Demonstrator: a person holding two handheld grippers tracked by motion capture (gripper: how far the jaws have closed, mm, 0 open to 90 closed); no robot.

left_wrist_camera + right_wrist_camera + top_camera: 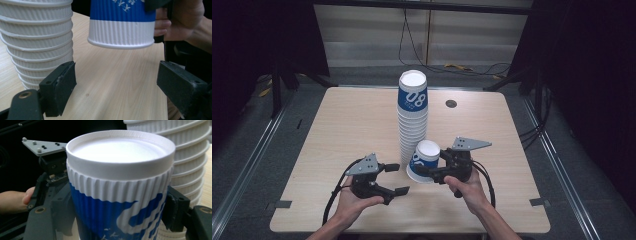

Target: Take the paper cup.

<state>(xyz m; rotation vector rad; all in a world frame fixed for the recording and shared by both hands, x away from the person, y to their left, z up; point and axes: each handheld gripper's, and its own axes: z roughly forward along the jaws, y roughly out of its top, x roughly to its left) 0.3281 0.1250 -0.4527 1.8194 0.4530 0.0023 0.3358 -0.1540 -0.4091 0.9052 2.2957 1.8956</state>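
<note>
A tall stack of upside-down white and blue ribbed paper cups (pixel 413 115) stands at the middle of the wooden table (pixel 352 125). My right gripper (pixel 428 165) is shut on a single upside-down cup (pixel 424 160) just right of the stack's base. In the left gripper view that single cup (pixel 122 27) hangs a little above the tabletop, beside the stack (pixel 37 45). In the right gripper view the jaws of my right gripper (pixel 118 212) press on both sides of the cup (pixel 120 182). My left gripper (pixel 398 178) is open and holds nothing, left of the held cup.
A round cable hole (pixel 451 103) sits in the table at the back right. Cables (pixel 462 67) lie on the floor beyond the far edge. Dark curtains and stands flank the table on both sides.
</note>
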